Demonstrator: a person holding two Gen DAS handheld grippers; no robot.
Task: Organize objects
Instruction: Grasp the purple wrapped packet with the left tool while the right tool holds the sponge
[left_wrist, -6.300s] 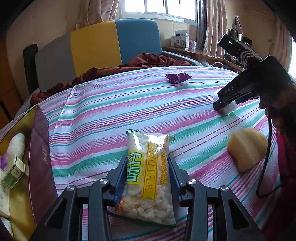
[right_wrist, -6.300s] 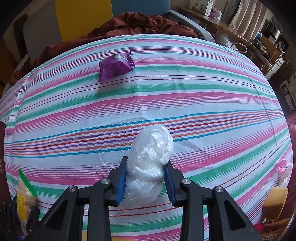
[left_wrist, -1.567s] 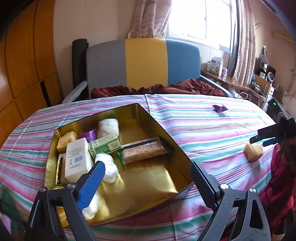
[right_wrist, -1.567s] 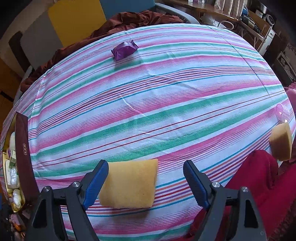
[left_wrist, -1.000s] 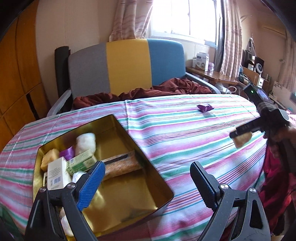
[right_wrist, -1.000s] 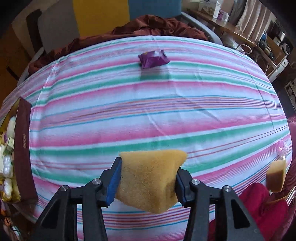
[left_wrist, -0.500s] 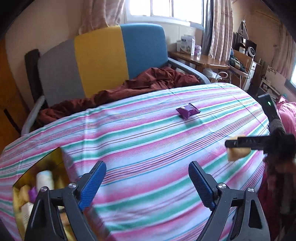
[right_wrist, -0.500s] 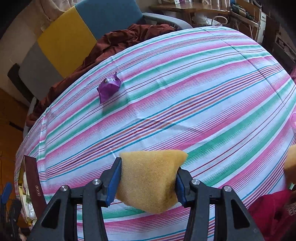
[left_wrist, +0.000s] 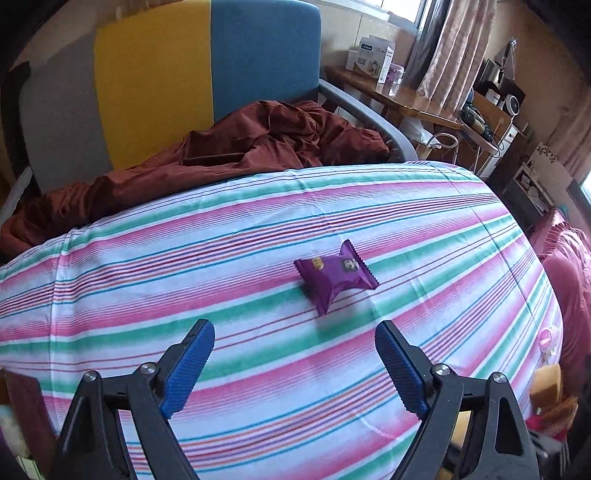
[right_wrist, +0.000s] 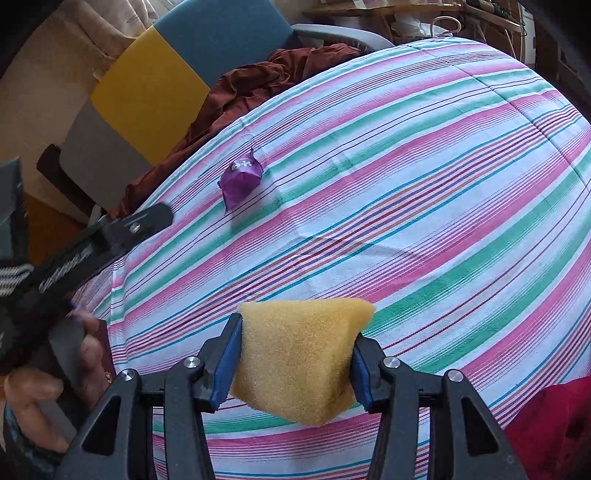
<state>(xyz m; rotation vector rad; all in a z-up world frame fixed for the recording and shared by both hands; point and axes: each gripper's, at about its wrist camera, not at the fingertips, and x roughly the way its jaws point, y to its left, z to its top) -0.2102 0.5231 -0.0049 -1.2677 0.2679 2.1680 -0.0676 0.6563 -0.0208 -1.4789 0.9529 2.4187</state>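
One purple packet (left_wrist: 336, 278) lies loose; right claw (right_wrist: 293, 354) pinches one sponge (right_wrist: 299, 354).

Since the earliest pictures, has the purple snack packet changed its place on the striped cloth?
No. The purple snack packet lies on the striped cloth toward the sofa side, as earlier; only the cameras moved.

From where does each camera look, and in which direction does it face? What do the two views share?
Left wrist: sits on the left gripper, facing down over the striped cloth toward the purple packet and chair; only its open, empty jaws show.
Right wrist: sits on the right gripper, which clamps a yellow sponge, facing across the cloth; the left gripper and a hand show at left.
Shared: packet, cloth, chair.
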